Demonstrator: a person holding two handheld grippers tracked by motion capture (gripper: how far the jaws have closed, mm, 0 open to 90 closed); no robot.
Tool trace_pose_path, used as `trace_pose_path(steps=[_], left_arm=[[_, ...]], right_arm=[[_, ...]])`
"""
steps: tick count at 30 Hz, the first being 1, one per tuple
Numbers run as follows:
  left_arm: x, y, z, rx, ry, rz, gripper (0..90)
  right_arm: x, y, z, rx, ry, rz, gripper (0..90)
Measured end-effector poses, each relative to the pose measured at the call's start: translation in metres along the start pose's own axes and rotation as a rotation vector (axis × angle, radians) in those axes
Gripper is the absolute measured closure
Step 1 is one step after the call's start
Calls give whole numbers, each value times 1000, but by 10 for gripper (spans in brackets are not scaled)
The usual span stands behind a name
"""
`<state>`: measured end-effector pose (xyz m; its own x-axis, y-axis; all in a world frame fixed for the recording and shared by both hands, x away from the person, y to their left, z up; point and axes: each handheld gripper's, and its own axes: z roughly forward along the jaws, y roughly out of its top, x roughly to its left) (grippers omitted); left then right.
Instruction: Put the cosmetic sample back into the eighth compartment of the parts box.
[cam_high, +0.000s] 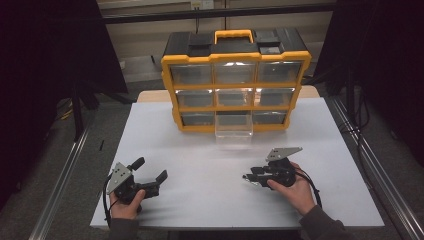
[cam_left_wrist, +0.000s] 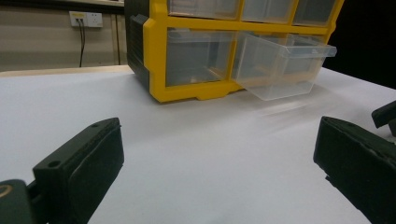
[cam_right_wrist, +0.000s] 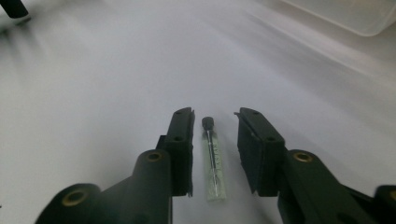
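Right gripper (cam_right_wrist: 215, 126) jaws are seen narrowed around one small clear glass vial with black cap (cam_right_wrist: 213, 161), gaps either side, lying on white table (cam_high: 200, 165). Left gripper (cam_high: 149, 173) is held wide open, empty, at 8 o'clock. One yellow nine-drawer organiser (cam_high: 235, 85) at 12 is shown in the high view, bottom-middle drawer pulled out.

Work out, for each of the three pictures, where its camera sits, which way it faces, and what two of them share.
High view: above the person's side, facing forward and down on the white table; both hands, left gripper, right gripper.
Left gripper view: on that gripper, facing the yellow organizer; open jaws.
Right gripper view: low over the table; jaws flank a small clear vial, untouched.
Shared: the pulled-out clear drawer, in the high and left gripper views.
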<state>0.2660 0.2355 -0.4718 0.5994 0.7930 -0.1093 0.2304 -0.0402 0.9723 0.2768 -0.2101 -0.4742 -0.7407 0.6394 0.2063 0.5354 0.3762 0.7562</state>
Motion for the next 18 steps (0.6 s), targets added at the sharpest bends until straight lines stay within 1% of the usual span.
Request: trace_pose_path(steps=[2, 3, 5, 6, 7, 8, 9, 12, 13, 14, 15, 17, 18], left_arm=[[0, 0, 0, 1, 2, 0, 17], [0, 0, 0, -1, -1, -6, 17], [0, 0, 0, 0, -2, -5, 17], [0, 0, 0, -1, -2, -3, 17], [0, 0, 0, -1, -3, -3, 17], [0, 0, 0, -1, -3, -3, 17], [0, 0, 0, 1, -1, -3, 17], [0, 0, 0, 1, -3, -3, 17], [0, 0, 0, 1, -3, -3, 17], [0, -1, 0, 6, -3, 2, 17], [1, -1, 0, 11, -9, 8, 17], [0, 0, 0, 5, -6, 2, 17], [0, 0, 0, 4, -6, 2, 17]], right_arm=[[1, 1, 2, 22, -1, -5, 731], [1, 1, 3, 31, 4, -12, 752], [1, 1, 4, 41, -1, -9, 766], [1, 1, 5, 58, 1, -20, 791], [2, 0, 6, 68, 0, -16, 799], [2, 0, 6, 68, 0, -16, 799], [2, -1, 8, 94, -6, -30, 808], [3, -2, 9, 112, -11, -31, 810], [3, -2, 9, 112, -11, -31, 810], [3, -2, 10, 108, -11, -15, 811], [2, -2, 10, 102, -3, -14, 811], [2, -2, 9, 108, -12, -11, 812], [2, -2, 9, 111, -7, -13, 812]])
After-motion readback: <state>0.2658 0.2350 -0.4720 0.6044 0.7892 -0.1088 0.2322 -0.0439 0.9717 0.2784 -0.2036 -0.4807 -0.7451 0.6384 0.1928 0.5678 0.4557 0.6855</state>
